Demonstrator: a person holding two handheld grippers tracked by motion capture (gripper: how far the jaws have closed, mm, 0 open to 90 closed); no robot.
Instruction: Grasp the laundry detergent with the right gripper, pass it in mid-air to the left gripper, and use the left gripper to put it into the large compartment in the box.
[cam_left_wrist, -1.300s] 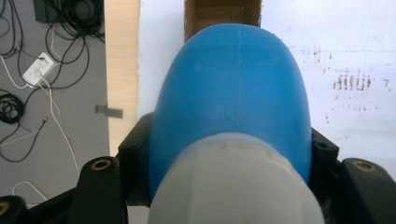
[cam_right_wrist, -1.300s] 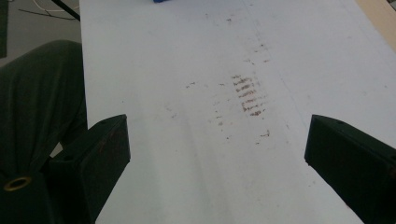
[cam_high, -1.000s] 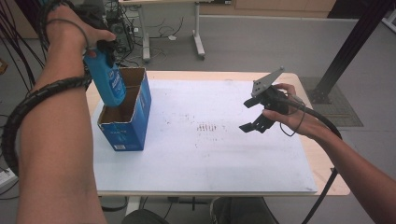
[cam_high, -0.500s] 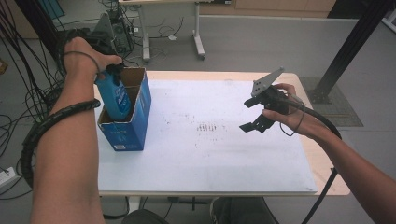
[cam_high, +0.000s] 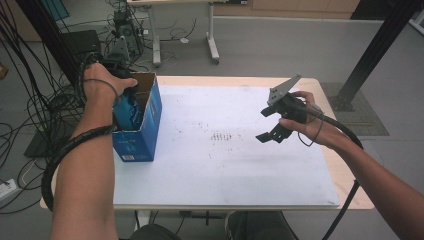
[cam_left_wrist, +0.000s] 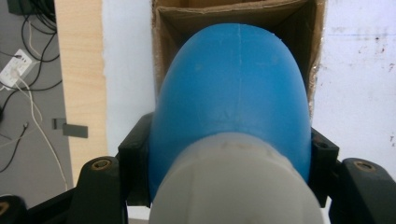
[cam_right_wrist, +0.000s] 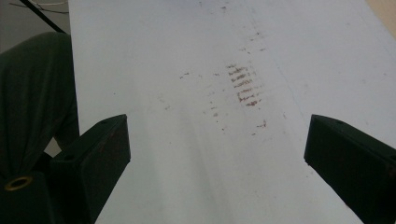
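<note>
The step in hand is the insertion of the blue bottle (cam_left_wrist: 233, 98) into the open cardboard box (cam_high: 145, 125), which is standing upright at the left end of the counter (cam_high: 240, 170). The left tool (cam_high: 120, 92) is clenched on the bottle: in the left gripper view both black jaws are pressing against the bottle's flanks just below its pale grey cap (cam_left_wrist: 236, 186), and the bottle's base is pointing straight down into the brown interior of the box. In the high view the bottle's lower part is sitting inside the box opening while its upper part is projecting above the rim, so the insertion is judged to be partly complete. The right tool (cam_high: 272, 122) is hanging well to the right of the box, above the white sheet (cam_right_wrist: 187, 116) covering the counter, with its jaws standing wide apart and nothing between them; the faint brown smudges (cam_right_wrist: 243, 84) on the sheet are lying between it and the box. The next move is calling for a vertical descent of the left tool, keeping the bottle clear of the cardboard walls, until the base is resting on the box floor; only then should the jaws be released. The right tool is free to steady the box wall if the box is shifting.
</note>
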